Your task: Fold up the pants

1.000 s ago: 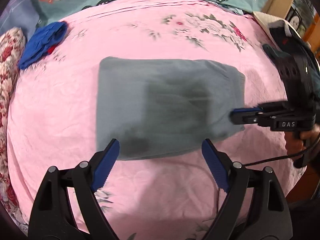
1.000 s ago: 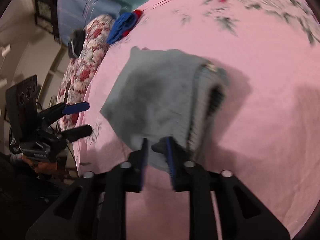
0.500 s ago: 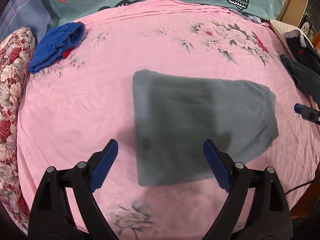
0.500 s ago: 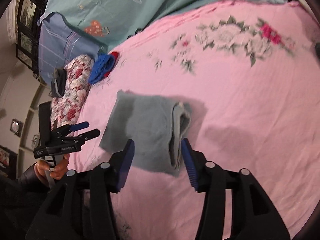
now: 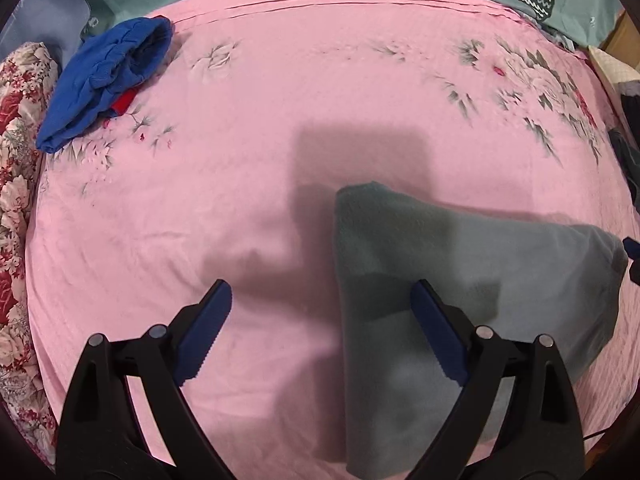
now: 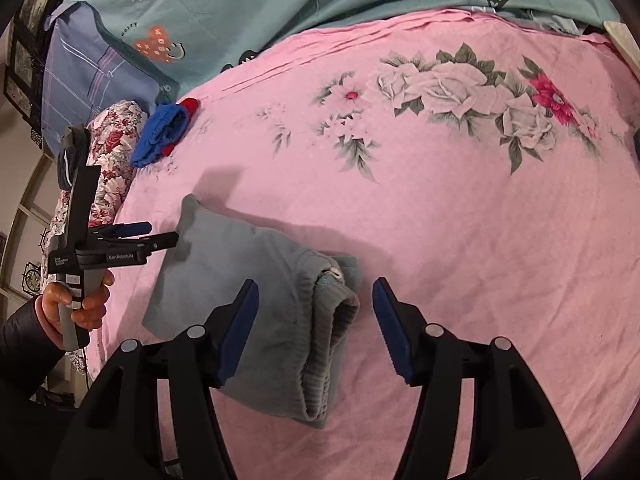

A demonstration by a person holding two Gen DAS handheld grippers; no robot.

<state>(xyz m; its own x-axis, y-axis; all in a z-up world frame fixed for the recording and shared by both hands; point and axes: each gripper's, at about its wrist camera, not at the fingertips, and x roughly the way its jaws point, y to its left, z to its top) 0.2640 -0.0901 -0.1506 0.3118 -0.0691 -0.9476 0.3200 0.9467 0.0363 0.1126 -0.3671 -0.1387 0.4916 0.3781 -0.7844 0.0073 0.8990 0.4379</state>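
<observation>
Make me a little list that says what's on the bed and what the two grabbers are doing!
surface: pink flowery bedsheet
main item: grey pants, folded into a flat bundle, waistband at one end
other clothes: blue garment bunched near the far edge
left gripper: open, holding nothing, above the pants' edge
right gripper: open, holding nothing, over the waistband end
fold status: looks finished, pants lie free on the sheet

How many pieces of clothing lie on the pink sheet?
2. The folded grey pants lie near the front edge. A blue garment, with something red under it, lies at the far left, beside the floral pillow. Others may be hidden out of view.
</observation>
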